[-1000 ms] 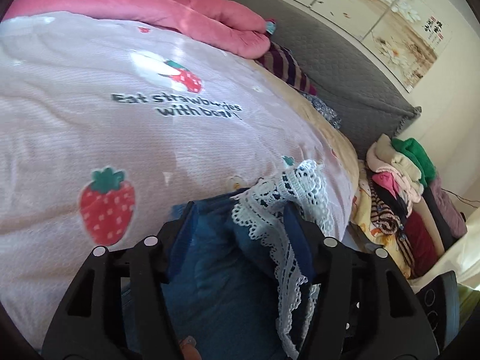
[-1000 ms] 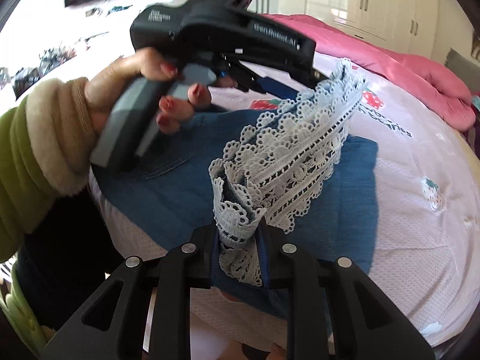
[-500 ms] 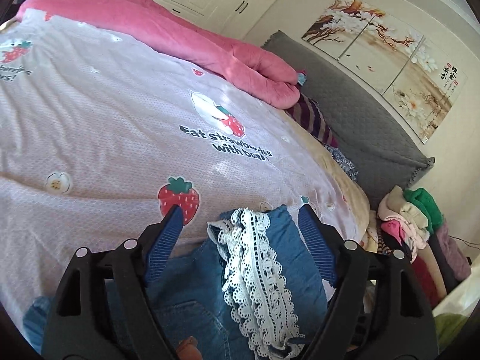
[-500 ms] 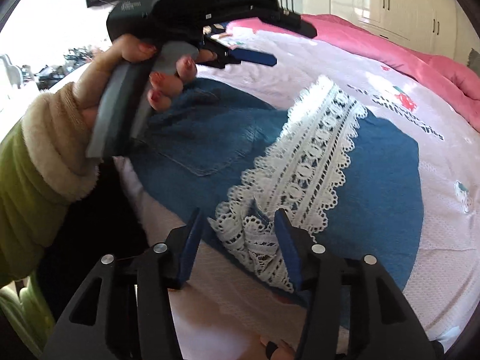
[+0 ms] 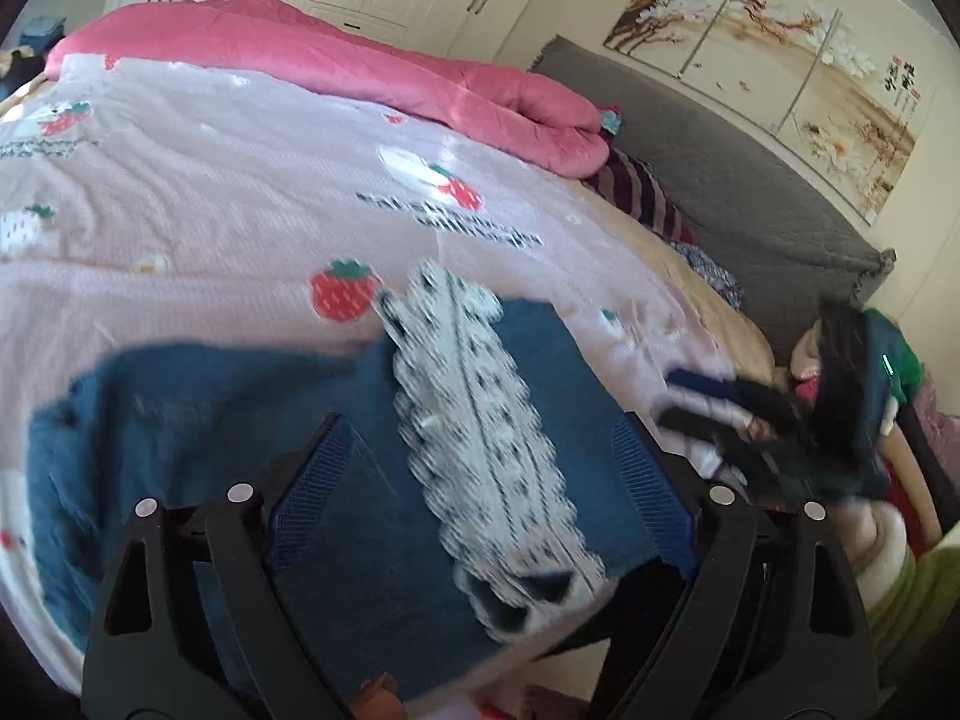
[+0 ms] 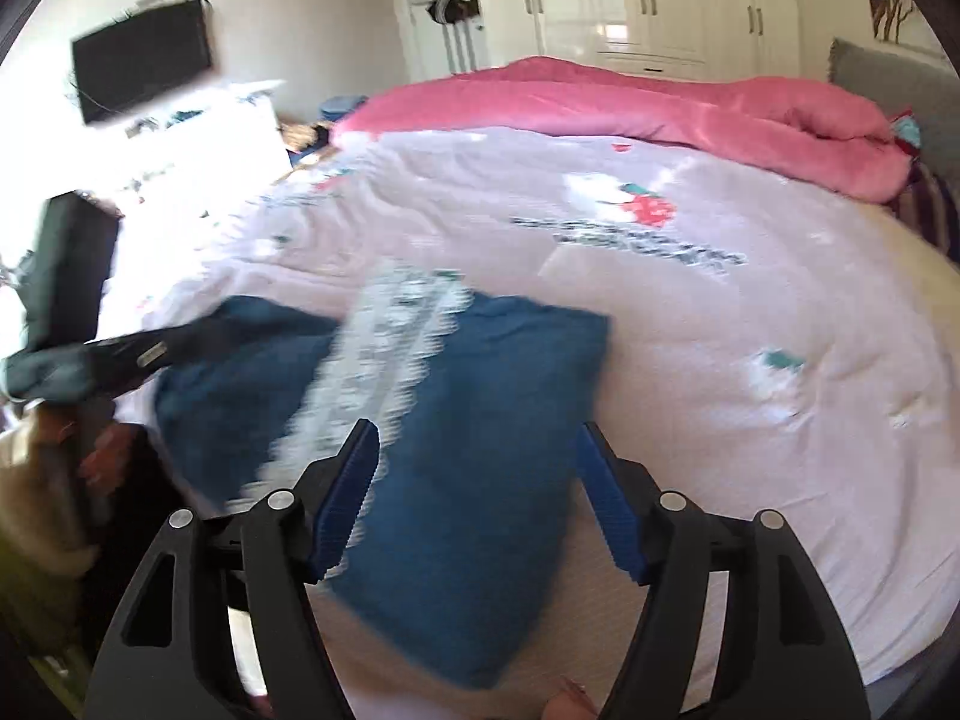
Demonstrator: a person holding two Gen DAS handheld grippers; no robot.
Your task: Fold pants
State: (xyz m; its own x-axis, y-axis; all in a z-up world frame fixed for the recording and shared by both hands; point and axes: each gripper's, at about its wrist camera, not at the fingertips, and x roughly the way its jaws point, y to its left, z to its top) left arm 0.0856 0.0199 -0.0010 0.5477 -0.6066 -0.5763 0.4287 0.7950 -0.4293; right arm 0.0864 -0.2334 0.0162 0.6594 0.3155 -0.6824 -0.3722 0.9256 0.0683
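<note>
The blue denim pants (image 5: 210, 420) lie folded flat on the pink strawberry bedspread (image 5: 210, 210) near its front edge, with a white lace trim (image 5: 474, 438) running across the top. They also show in the right wrist view (image 6: 480, 420), lace trim (image 6: 372, 372) to the left. My left gripper (image 5: 480, 450) is open and empty above the pants. My right gripper (image 6: 480, 456) is open and empty above them too. The right gripper appears blurred at the right of the left wrist view (image 5: 780, 420); the left gripper appears at the left of the right wrist view (image 6: 78, 312).
A pink duvet (image 5: 360, 66) lies rolled along the far side of the bed. A grey headboard (image 5: 720, 180) and a pile of clothes (image 5: 888, 420) stand to the right. A wall TV (image 6: 144, 60) and white wardrobes (image 6: 630, 0) are beyond the bed.
Both grippers opened and let go of the lace-trimmed pants, which dropped flat on the bed. Both grippers then pulled back and up, away from the fabric.
</note>
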